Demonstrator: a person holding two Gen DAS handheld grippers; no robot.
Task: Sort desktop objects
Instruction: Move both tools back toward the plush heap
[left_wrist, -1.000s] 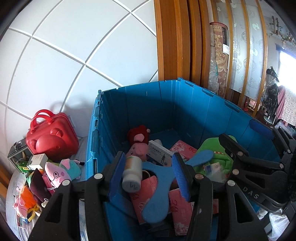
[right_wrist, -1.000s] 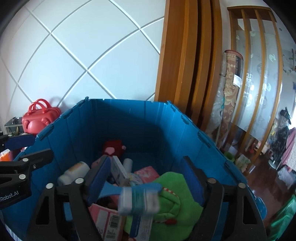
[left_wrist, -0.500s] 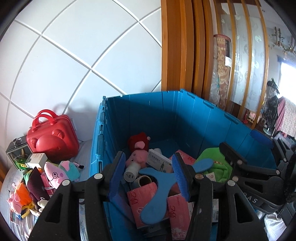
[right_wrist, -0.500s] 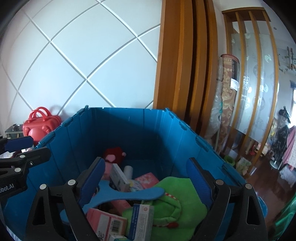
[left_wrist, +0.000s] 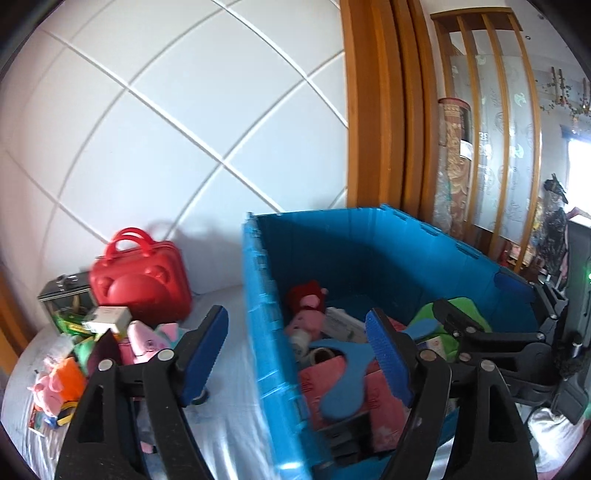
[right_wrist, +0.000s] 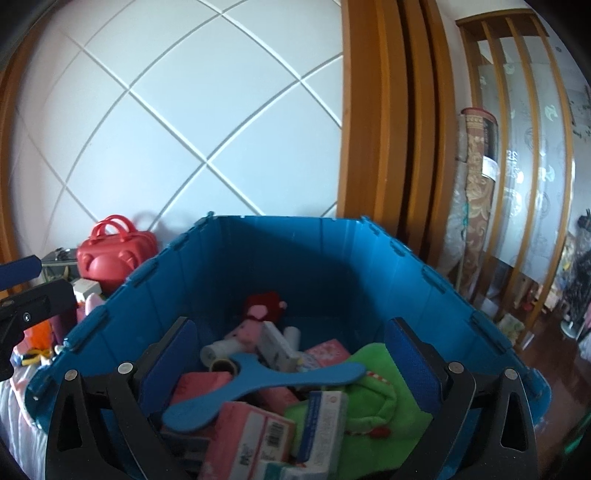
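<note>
Left wrist view: the left gripper (left_wrist: 295, 343), jaws just widened and empty, straddles the blue crate's (left_wrist: 258, 314) side wall, hiding part of the toy pile (left_wrist: 110, 347) on the table. Right gripper (right_wrist: 291, 354), jaws just spread wide, hovers empty over the crate's crowded contents.

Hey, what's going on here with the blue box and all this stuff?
A person is sorting toys and boxes into the blue crate with a hand-held gripper in each hand. Both are empty: the right hand-held gripper hangs open over the crate's pile, its jaws just opened, and the left hand-held gripper, also just opened, straddles the crate's wall. More toys wait beside the red case.
</note>
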